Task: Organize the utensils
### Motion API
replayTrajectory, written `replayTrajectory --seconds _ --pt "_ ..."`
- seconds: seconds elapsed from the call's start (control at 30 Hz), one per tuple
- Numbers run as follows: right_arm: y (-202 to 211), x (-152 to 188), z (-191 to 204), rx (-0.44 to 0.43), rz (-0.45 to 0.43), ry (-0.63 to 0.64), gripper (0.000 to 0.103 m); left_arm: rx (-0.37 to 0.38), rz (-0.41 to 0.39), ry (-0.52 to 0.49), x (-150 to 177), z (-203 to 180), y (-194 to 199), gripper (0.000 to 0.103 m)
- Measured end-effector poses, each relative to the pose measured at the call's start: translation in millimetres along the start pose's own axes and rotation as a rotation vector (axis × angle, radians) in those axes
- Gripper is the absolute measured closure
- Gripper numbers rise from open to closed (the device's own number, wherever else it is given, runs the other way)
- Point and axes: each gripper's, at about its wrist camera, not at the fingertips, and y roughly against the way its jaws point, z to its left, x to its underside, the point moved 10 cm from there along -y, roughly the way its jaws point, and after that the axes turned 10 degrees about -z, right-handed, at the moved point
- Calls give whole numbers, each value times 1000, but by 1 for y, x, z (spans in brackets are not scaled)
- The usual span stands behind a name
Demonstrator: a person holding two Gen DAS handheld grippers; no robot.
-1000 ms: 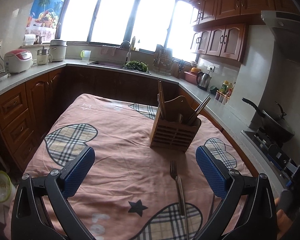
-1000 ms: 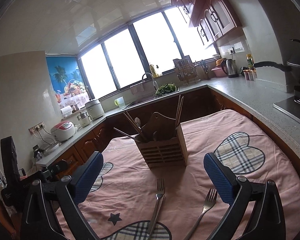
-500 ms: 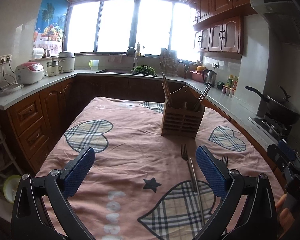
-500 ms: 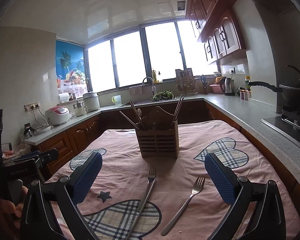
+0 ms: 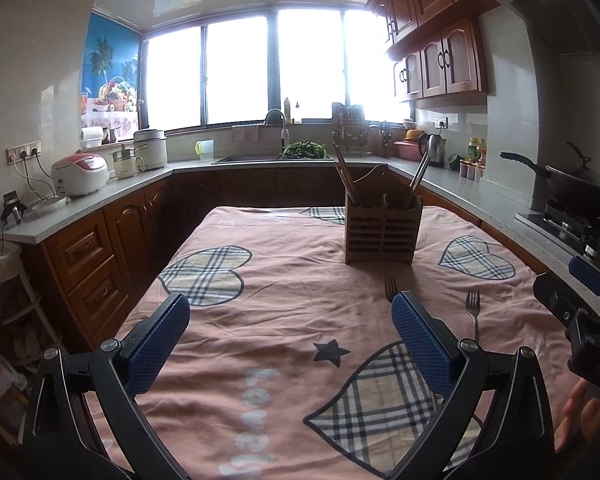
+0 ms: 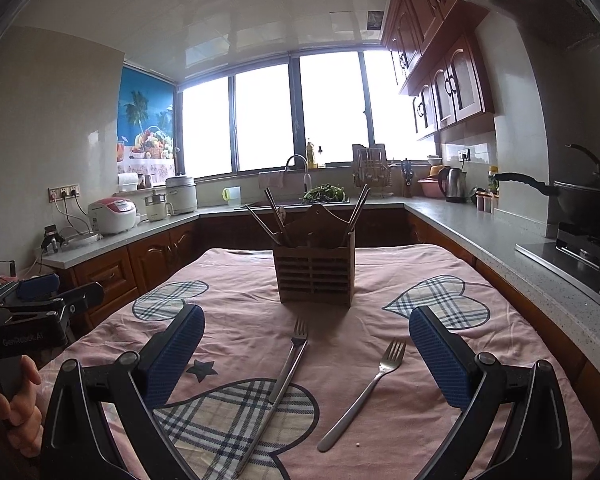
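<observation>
Chopsticks (image 6: pixel 274 216) upright in wooden caddy (image 6: pixel 315 276)

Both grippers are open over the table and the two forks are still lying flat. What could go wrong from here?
1. The forks lie flat on the wrinkled pink cloth; closing fingers may pinch fabric and drag it.
2. Chopsticks already lean out of the wooden holder, so an inserted fork could knock them or tip it.

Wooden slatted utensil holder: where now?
Right wrist view: wooden slatted utensil holder stands mid-table on the pink heart-patterned tablecloth, beyond the two steel forks.
</observation>
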Motion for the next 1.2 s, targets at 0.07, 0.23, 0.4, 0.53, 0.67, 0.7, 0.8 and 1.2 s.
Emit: replayTrajectory --seconds 0.07,0.23,0.4,0.53,0.67,0.7,0.8,1.2 --pt "-2 5 -2 7 12 3 0 -13 5 -10 4 0 -1 0" --pt "-6 21 -6 27 37 1 0 -28 21 -16 13 1 -1 0" --pt "-4 21 -7 30 25 -5 0 -40 16 -8 15 4 1 0" --pt "3 12 -6 32 -17 -3 0 -43 -1 6 13 7 5 0" --pt "10 5 -5 30 -57 -7 0 -42 -18 16 8 8 8 0" --pt "10 3 -6 30 -62 -7 0 -41 -20 16 7 8 9 0" --pt "11 1 -5 29 -68 -12 0 -41 -29 16 5 8 12 0" --pt "14 -2 -1 15 -81 -13 0 -34 -54 15 -2 7 20 0"
